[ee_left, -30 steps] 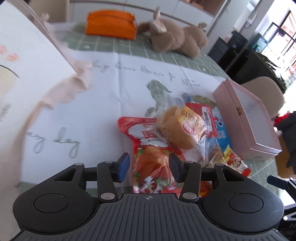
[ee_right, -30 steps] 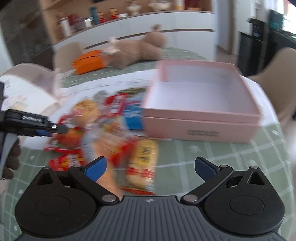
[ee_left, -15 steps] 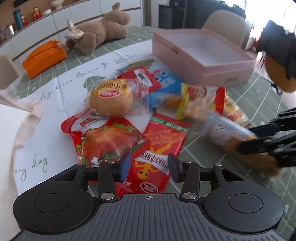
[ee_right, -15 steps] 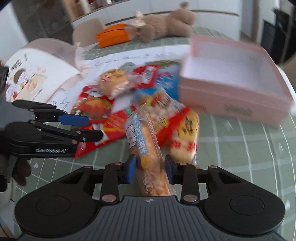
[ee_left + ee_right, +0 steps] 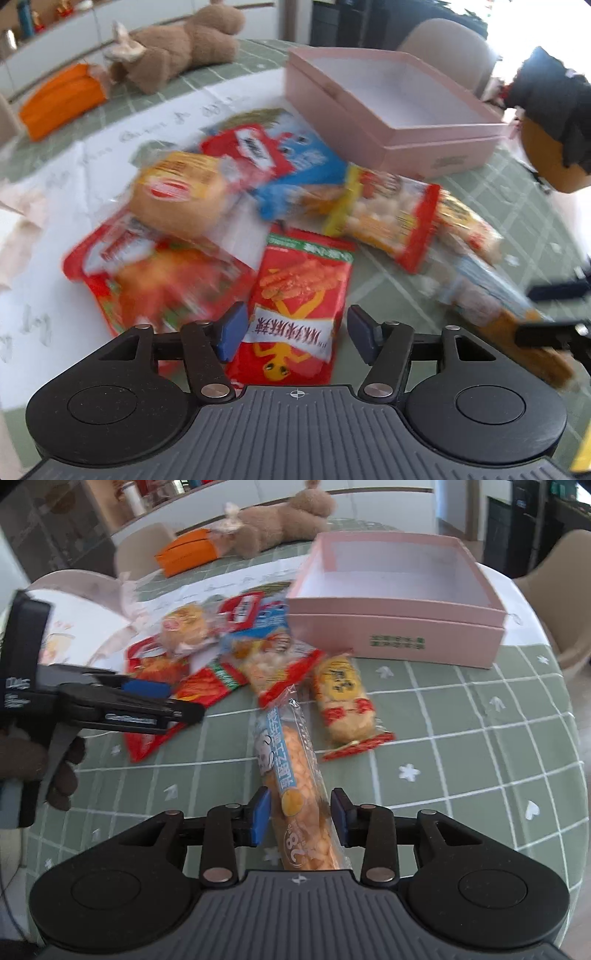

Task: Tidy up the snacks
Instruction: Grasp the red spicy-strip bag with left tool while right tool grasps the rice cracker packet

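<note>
Jaws of right gripper (image 5: 298, 819), just reopening, flank the tube snack (image 5: 295, 794); left gripper (image 5: 293, 334) gapes; re-clamp squarely before lifting to pink box (image 5: 399, 627).

Both wrist cams sit low and close, angled down over the snack pile (image 5: 295, 221), sharing the pink box (image 5: 399, 627).
</note>
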